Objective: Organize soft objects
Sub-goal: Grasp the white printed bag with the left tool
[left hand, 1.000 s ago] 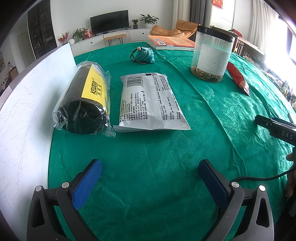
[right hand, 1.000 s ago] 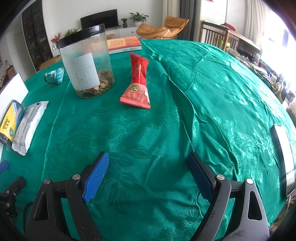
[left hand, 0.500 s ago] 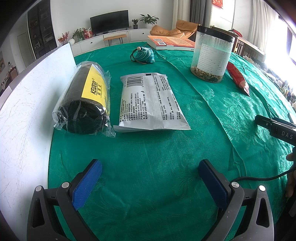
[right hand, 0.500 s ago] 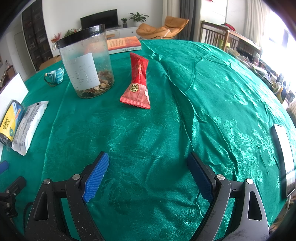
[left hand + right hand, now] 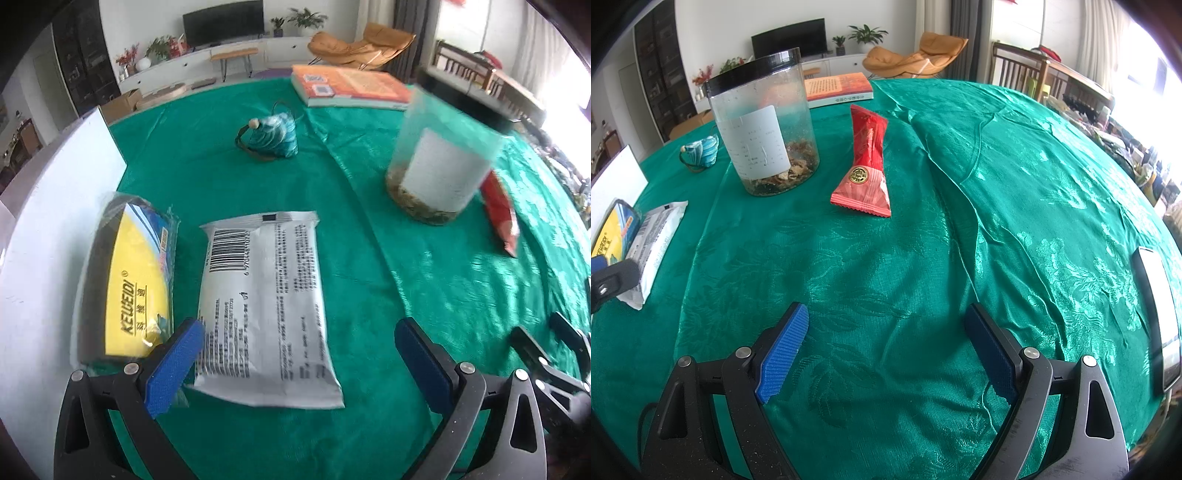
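Left claw [image 5: 299, 354] spread wide over white packet [image 5: 264, 306], lower centre | right claw [image 5: 886, 354] spread, empty | risk: left pad snags yellow bundle [image 5: 127, 288] lying just beside | slick wrapper may slip

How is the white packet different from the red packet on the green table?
The white packet is broad and rectangular, while the red packet is narrow at the far end and flares toward its near end. The white packet shows a barcode and small black print; the red packet bears a round gold emblem. The white packet lies beside the yellow-labelled roll; the red packet lies beside the clear jar. Both lie flat on the green tablecloth, untouched.
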A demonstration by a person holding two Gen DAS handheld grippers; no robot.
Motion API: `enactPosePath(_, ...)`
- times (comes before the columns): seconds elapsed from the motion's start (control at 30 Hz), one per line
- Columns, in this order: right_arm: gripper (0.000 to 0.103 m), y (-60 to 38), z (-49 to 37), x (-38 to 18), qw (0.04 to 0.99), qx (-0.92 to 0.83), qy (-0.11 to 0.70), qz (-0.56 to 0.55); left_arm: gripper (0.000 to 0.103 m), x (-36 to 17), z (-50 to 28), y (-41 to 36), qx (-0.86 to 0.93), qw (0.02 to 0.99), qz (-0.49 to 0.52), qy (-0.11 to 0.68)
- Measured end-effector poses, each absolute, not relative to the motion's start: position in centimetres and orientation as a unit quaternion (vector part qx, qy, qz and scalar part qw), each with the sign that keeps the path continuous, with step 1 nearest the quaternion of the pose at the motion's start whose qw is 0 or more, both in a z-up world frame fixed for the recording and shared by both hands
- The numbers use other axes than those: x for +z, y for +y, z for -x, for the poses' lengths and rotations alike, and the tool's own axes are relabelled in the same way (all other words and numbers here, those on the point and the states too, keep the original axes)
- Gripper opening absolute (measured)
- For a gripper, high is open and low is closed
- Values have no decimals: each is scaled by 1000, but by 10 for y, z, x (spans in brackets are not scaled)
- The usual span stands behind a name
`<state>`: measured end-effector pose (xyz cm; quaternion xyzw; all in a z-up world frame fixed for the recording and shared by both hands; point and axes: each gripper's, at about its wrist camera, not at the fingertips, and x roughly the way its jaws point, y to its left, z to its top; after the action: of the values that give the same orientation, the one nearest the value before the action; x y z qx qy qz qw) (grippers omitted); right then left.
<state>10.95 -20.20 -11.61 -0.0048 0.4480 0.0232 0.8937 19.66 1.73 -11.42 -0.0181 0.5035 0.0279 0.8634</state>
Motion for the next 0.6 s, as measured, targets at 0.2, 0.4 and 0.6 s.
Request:
enactPosePath(0.2, 89, -202, -109, -116, 894, 23, 448, 5, 103, -129, -206, 40, 62, 859, 46, 507)
enactPosePath(0.4, 88, -229, -114, -107, 888, 69, 444, -96, 67, -119, -204, 34, 35, 869, 26, 492)
enactPosePath(0.6, 86, -243, -172, -83, 885, 75, 444, -116, 66, -112, -207, 53, 17, 868, 103, 485)
